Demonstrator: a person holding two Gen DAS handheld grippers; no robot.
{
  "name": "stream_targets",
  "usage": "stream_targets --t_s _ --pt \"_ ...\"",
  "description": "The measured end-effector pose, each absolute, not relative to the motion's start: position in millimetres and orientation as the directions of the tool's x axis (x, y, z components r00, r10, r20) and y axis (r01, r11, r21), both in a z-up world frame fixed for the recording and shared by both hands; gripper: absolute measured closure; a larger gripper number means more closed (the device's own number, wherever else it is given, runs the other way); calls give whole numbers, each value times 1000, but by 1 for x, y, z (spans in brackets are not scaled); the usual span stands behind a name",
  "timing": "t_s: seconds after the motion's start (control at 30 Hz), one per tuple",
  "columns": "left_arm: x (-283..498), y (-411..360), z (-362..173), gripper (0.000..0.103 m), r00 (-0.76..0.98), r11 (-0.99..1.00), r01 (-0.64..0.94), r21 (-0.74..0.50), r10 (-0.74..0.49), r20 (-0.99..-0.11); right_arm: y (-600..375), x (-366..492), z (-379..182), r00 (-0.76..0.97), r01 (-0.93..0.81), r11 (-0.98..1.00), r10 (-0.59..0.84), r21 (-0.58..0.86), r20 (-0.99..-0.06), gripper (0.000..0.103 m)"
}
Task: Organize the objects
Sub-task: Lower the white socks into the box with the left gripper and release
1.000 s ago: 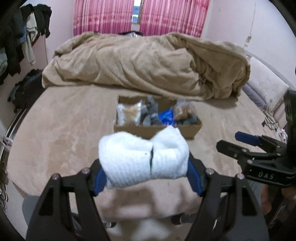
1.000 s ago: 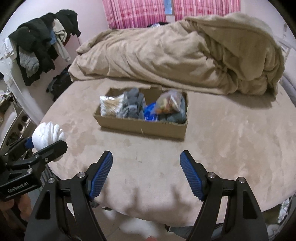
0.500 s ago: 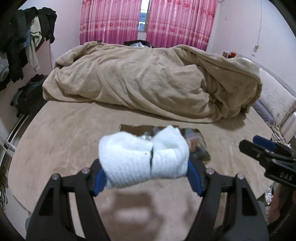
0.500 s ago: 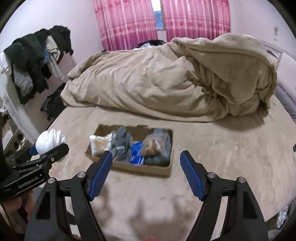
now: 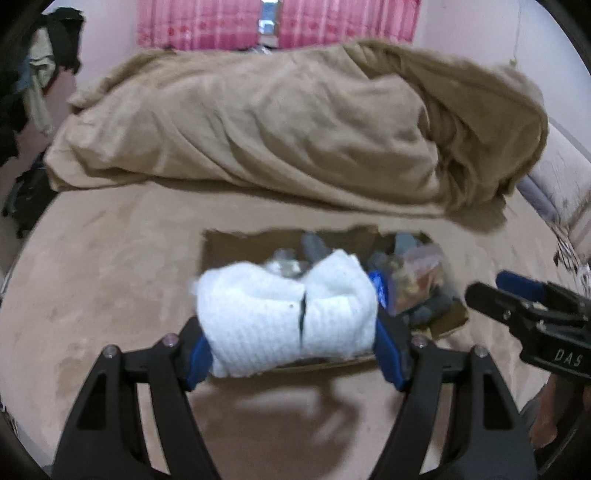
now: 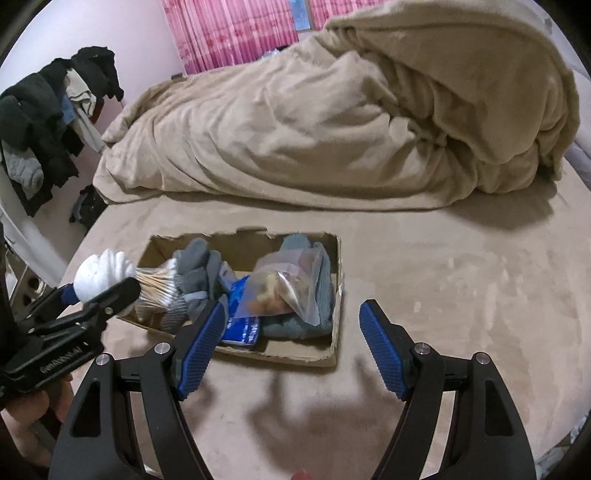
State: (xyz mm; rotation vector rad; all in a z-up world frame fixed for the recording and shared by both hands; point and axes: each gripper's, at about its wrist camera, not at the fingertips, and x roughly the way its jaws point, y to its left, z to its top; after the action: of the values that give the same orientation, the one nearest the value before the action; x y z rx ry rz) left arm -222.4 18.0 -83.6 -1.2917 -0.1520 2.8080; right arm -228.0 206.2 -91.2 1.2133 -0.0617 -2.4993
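My left gripper (image 5: 291, 350) is shut on a rolled white sock bundle (image 5: 284, 317) and holds it in the air over the near left part of a shallow cardboard box (image 5: 221, 247). The bundle (image 6: 101, 273) and the left gripper (image 6: 92, 295) also show in the right wrist view at the box's left end. The box (image 6: 295, 356) holds grey socks (image 6: 195, 266), a pack of cotton swabs (image 6: 155, 288), a blue packet (image 6: 240, 325) and a clear bag of snacks (image 6: 284, 288). My right gripper (image 6: 291, 347) is open and empty, above the box's near edge.
The box sits on a tan bed sheet (image 6: 461, 295). A bunched tan blanket (image 6: 332, 122) fills the far side of the bed. Dark clothes hang on a rack (image 6: 44, 122) at the left. Pink curtains (image 5: 277, 22) are behind.
Both grippers have moved forward and down toward the box. The white sock bundle now hangs over the box instead of in front of it. The grip on it is unchanged.
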Motion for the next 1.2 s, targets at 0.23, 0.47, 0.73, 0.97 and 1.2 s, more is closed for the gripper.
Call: stream_targets --t_s 0.23,0.47,0.73,0.97,1.2 --pt "-237 30 -126 28 -578 -993 -37 -111 112 -808 204 -243 -121 -543 292 -937 -327 191 -774 25" --pt "-243 32 -134 24 -563 -994 -35 -107 108 -819 202 -243 -130 -529 293 -938 -321 187 -786 25" --pt "-226 27 -111 11 -601 -994 -17 -105 94 -794 199 -230 -117 -549 311 -934 -329 178 -768 25" --pt "-194 27 -77 11 -636 -995 -27 -93 89 -767 199 -209 -93 -576 318 -933 -332 169 -747 25" --pt "-141 20 -37 11 -673 -991 3 -133 97 -733 200 -172 -64 -596 338 -929 -336 152 -729 25"
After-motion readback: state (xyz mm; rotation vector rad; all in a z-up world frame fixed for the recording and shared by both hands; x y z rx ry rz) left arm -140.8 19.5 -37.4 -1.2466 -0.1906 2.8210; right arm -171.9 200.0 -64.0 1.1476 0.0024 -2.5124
